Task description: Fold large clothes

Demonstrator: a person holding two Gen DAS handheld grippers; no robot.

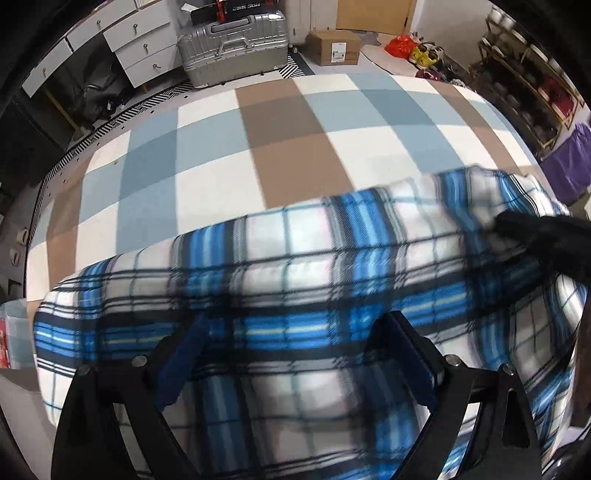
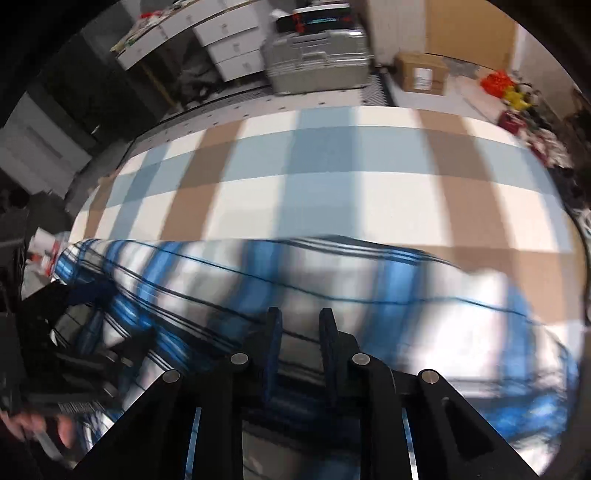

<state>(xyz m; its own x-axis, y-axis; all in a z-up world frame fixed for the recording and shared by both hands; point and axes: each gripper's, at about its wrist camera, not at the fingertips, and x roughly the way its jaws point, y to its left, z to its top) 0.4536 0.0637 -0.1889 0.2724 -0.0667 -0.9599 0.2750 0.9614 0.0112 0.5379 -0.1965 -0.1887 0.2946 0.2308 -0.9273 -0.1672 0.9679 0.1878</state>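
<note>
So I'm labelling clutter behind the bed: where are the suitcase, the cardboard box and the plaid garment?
suitcase point(image 1: 236, 48): left wrist view, ribbed side.
cardboard box point(image 1: 334, 46): left wrist view, front face.
plaid garment point(image 1: 295, 266): left wrist view, middle of the cloth.

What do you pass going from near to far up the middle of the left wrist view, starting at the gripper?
left gripper → blue plaid garment → checked bed cover → striped rug → silver suitcase → black case with red clips on top of it.
</note>
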